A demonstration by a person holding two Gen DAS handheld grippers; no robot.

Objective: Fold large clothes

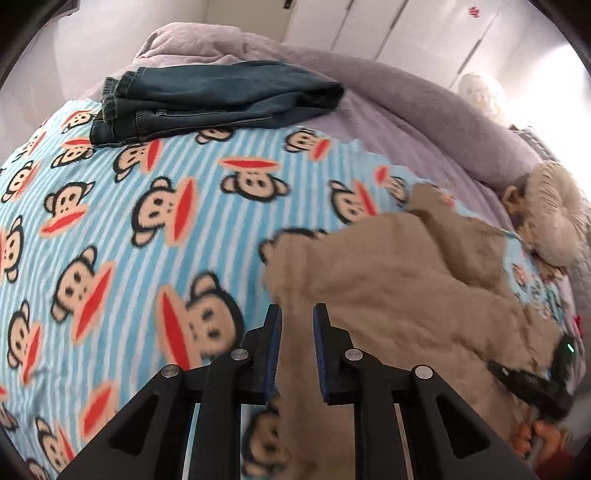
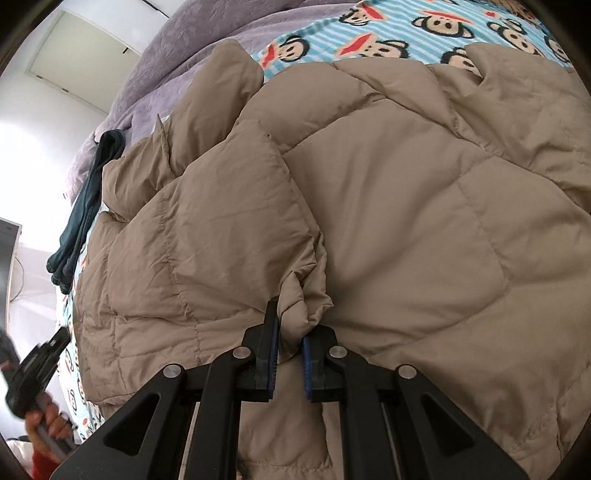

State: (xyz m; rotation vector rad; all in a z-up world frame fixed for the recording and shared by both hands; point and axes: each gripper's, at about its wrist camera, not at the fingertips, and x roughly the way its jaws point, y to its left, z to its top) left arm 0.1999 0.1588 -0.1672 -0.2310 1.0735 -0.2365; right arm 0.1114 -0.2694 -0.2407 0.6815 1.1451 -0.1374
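While the coat (image 2: 388,206) lies spread out on the bed, both claws have hold of it. It is a big, puffy, tan coat with stitched squares. It rests on a blue striped blanket (image 1: 122,229) with monkey faces.

The right claw (image 2: 290,341) points down at the coat. Its two fingers are clenched on a bunched fold of the tan cloth, near the edge closest to the camera. The fold sticks up between the blue pads (image 2: 274,354).

The left claw (image 1: 297,332) sits at the other side of the coat. A strip of tan cloth runs between its fingers. The fingers are close together and seem to pinch the cloth, but this view is blurry, so the grip is hard to see well. In the right view, the left claw shows at the far left edge, with a hand (image 2: 46,424) wrapped around its handle.

Folded jeans (image 1: 207,99) lie at the far side of the blanket, well away from the coat. A purple cover (image 1: 424,122) lies beyond the blanket. A fluffy cream toy (image 1: 554,214) sits on the bed near the coat's far end. White doors (image 1: 388,29) stand behind the bed.
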